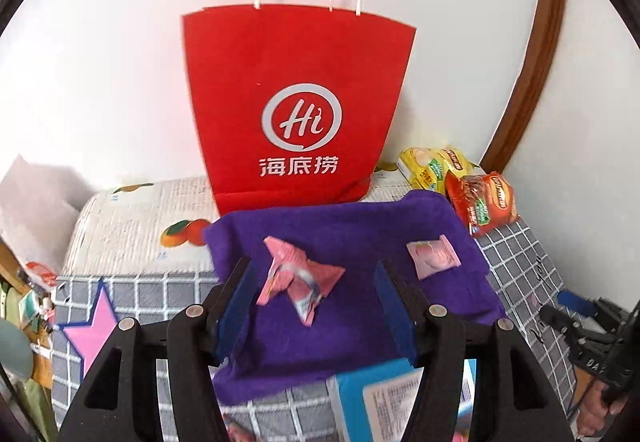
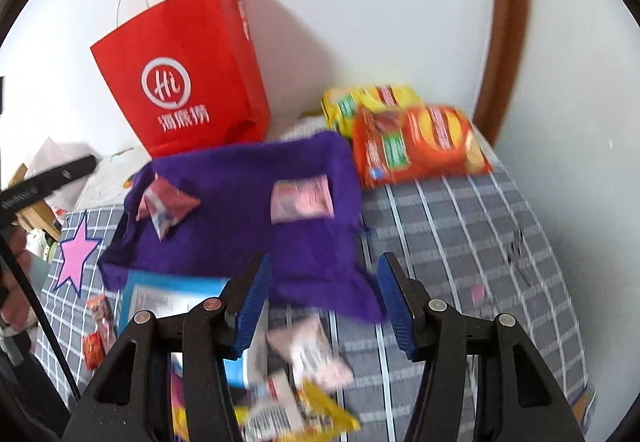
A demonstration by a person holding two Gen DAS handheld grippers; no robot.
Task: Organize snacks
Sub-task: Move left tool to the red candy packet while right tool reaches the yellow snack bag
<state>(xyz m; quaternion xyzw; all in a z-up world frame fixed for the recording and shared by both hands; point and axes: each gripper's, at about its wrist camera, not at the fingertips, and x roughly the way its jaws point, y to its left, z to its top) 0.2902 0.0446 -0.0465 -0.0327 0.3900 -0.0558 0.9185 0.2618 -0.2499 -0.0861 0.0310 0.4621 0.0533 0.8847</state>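
Left tongs (image 1: 316, 290) were wide open, holding nothing, with the crumpled pink wrappers (image 1: 298, 280) sitting between the blades on the purple cloth (image 1: 352, 222). Contact couldn't be confirmed; the blades looked apart from it on both sides. Right tongs (image 2: 324, 298) were also wide open and empty, over the cloth's near edge, with a loose pile of small packets (image 2: 308, 370) below them.

Other snacks: flat pink sachet (image 1: 434, 256) on the cloth's right side, orange chip bag (image 2: 416, 144) and yellow chip bag (image 2: 368, 98) against the wall, blue box (image 1: 380, 398) at the cloth's near edge. Red paper bag (image 1: 296, 102) stood upright behind the cloth, on the checked surface (image 2: 460, 226).

Risks, my read:
- Wrappers are light and springy, so closing off-centre could flick them out or pinch the cloth too.
- Snagged cloth would drag the sachet.
- The bag is tall, likely light, and could tip if bumped.
- Right view was blurred, so pile positions are uncertain.
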